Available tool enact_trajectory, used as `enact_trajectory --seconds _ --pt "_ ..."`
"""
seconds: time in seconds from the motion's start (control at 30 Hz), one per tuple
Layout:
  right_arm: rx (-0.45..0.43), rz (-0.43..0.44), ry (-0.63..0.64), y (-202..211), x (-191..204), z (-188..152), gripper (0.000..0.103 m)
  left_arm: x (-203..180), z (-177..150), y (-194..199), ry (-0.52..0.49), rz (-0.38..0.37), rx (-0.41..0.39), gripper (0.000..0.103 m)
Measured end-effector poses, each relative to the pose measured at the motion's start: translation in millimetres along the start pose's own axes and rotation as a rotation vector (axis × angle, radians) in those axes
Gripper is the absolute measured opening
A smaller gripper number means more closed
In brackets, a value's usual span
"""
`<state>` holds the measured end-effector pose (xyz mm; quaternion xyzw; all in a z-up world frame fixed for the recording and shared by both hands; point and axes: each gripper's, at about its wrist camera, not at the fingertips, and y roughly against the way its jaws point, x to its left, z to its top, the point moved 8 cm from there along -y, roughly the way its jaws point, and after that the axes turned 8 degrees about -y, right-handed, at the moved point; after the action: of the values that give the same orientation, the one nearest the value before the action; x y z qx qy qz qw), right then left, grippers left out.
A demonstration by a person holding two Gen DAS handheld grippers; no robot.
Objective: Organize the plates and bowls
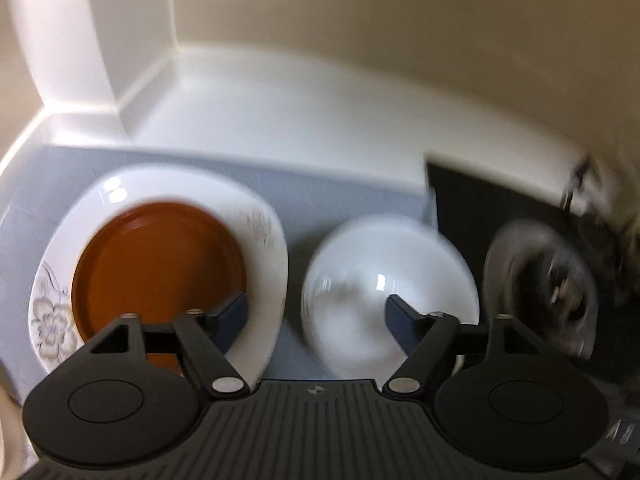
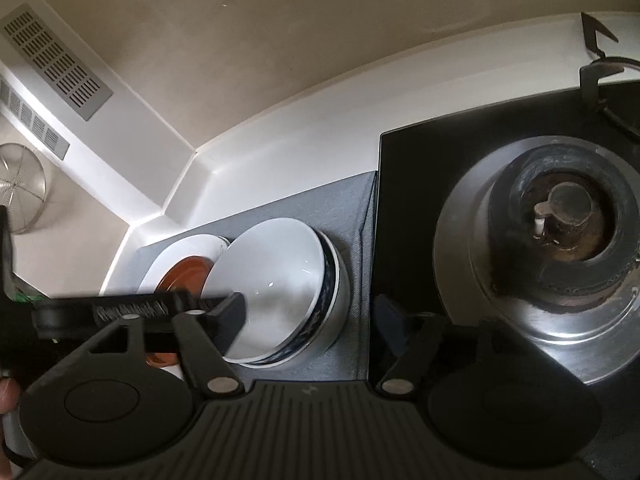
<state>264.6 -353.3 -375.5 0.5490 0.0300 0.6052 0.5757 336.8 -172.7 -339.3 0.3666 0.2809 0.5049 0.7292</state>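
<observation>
Left wrist view shows my left gripper [image 1: 316,312] wide and empty above the brown plate [image 1: 160,264] stacked on the floral plate [image 1: 272,240], right gripper [image 2: 310,320] likewise spread beside the nested bowls [image 2: 280,276] on the grey mat [image 2: 344,200], so sorting looks done; next I'd withdraw.

We find no readable text, label, brand or number on anything in either view; a small mark on each gripper body stays illegible.

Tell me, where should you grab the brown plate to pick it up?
Probably by its rim. The brown plate lies flat inside the flowered white plate, so nothing but the thin raised edge sticks up. Come from above at the near side with the left hand-held gripper, one finger inside the rim and one outside.
</observation>
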Motion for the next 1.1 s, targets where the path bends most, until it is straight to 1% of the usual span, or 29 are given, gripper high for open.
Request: enact_trajectory --seconds 0.03,0.07,0.13,0.17,0.2,0.23,0.33,0.4,0.47,0.5,0.53,0.57,0.6,0.67,0.73,0.8,0.83,0.87,0.9,0.93,0.97,1.0,1.03,1.1 --pt "-0.012 -0.008 0.003 1.8 -0.2 1.2 0.086 -1.4 2.3 0.8 -0.016 -0.023 -0.016 0.094" --pt "-0.023 -0.02 0.003 3.3 -0.9 2.5 0.088 -2.6 2.1 0.0 -0.042 -0.023 0.003 0.099" --pt "-0.037 -0.032 0.01 5.9 -1.0 4.1 0.092 -1.3 2.7 -2.8 -0.067 0.032 0.036 0.099" --pt "-0.038 -0.03 0.013 6.3 -0.2 4.4 0.097 -0.6 3.0 -3.2 -0.075 0.051 0.046 0.099" --pt "-0.039 -0.031 0.018 6.9 0.7 4.5 0.099 0.7 4.0 -2.4 -0.072 0.06 0.045 0.099" --pt "-0.044 -0.033 0.029 7.8 2.6 5.2 0.103 1.3 4.3 -0.2 -0.06 0.052 0.041 0.099" --pt "-0.059 0.018 0.034 11.4 10.4 9.1 0.103 1.1 7.2 1.1 -0.036 -0.017 0.056 0.099" --pt "-0.069 0.032 0.03 13.6 14.9 12.0 0.103 5.8 11.6 5.5 -0.016 -0.056 0.044 0.099" --pt "-0.149 0.054 0.098 23.5 23.9 16.7 0.102 5.6 18.2 7.5 -0.011 -0.113 0.042 0.098" --pt "-0.192 0.061 0.148 29.0 27.9 18.8 0.103 5.1 21.0 9.6 -0.005 -0.149 0.036 0.097" --pt "-0.229 0.06 0.191 34.6 32.1 21.2 0.103 4.8 23.4 10.8 -0.002 -0.17 0.038 0.092" --pt "-0.241 0.041 0.219 37.2 34.5 23.6 0.103 3.4 23.8 11.9 -0.001 -0.179 0.044 0.085" --pt "-0.239 0.032 0.229 38.2 36.0 26.4 0.103 2.7 24.7 10.2 -0.002 -0.182 0.057 0.081" --pt "-0.208 0.04 0.205 36.1 34.6 31.9 0.103 2.0 25.5 4.0 -0.011 -0.181 0.095 0.061" --pt "-0.143 0.043 0.146 29.5 28.4 34.7 0.103 1.6 23.3 -1.3 -0.003 -0.188 0.128 0.056" --pt "-0.121 0.101 0.075 26.3 22.8 34.8 0.102 2.9 20.1 -7.0 0.012 -0.2 0.156 0.056" --pt "-0.111 0.121 0.047 23.9 19.3 34.0 0.099 4.0 17.7 -10.1 0.026 -0.201 0.177 0.056" --pt "-0.094 0.127 0.03 19.9 17.0 31.7 0.093 3.9 15.0 -13.9 0.037 -0.206 0.197 0.056" --pt "-0.077 0.121 0.018 14.6 15.2 27.3 0.088 2.8 13.4 -16.3 0.036 -0.212 0.208 0.056" --pt "-0.065 0.109 0.01 10.1 13.7 23.4 0.078 1.1 12.4 -18.1 0.025 -0.215 0.21 0.056" --pt "-0.058 0.097 0.003 6.3 11.7 19.8 0.07 0.4 11.2 -20.0 0.015 -0.216 0.212 0.055" --pt "-0.05 0.092 -0.003 2.3 10.7 16.7 0.066 -0.2 9.8 -22.5 0.012 -0.216 0.219 0.052" --pt "-0.041 0.086 -0.014 -1.8 8.3 14.3 0.059 0.0 8.0 -25.4 0.02 -0.218 0.233 0.048" --pt "-0.027 0.073 -0.036 -7.2 3.0 8.9 0.05 0.5 7.7 -26.6 0.025 -0.22 0.24 0.048"
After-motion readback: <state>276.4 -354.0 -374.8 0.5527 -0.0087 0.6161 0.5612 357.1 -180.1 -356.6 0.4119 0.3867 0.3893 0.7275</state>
